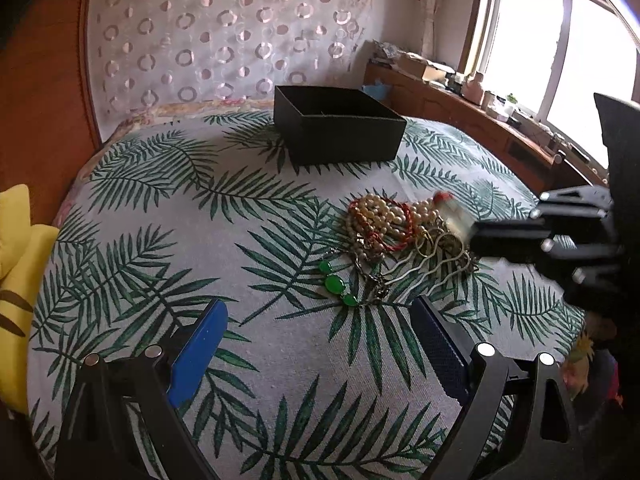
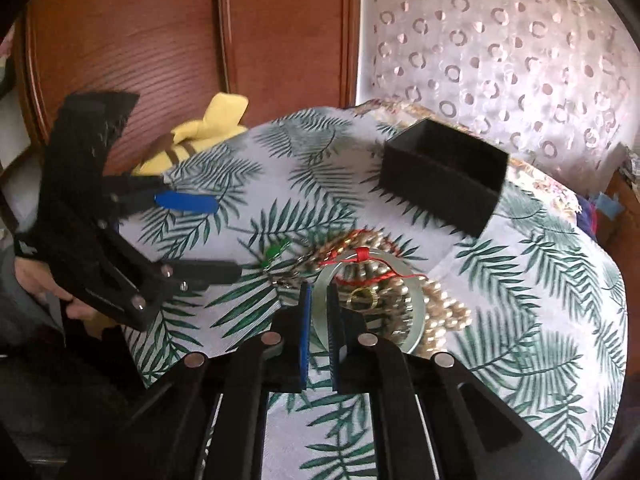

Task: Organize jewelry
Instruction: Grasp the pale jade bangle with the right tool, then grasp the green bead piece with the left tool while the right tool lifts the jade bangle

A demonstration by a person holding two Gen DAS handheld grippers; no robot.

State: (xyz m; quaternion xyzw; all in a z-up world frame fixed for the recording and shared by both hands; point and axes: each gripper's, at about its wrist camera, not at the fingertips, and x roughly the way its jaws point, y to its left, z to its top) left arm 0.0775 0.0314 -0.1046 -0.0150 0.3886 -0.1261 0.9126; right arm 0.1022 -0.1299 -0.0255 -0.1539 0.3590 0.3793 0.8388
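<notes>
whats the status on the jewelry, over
Right gripper shut on pale bangle. Left gripper open, empty. Jewelry pile on the cloth, black box beyond, path clear.

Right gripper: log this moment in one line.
right gripper: shut on bangle | left gripper: open, empty | jewelry pile: on bed | box: open, beyond pile

Matt woven bedspread (image 1: pixel 240 208); glossy pearl beads (image 1: pixel 384 212); smooth translucent bangle (image 2: pixel 416 300); matt black box (image 1: pixel 340 136); polished wood headboard (image 2: pixel 120 40).

The right tool (image 2: pixel 319 304) pinches a pale bangle (image 2: pixel 412 280) above the jewelry heap (image 2: pixel 436 304).
</notes>
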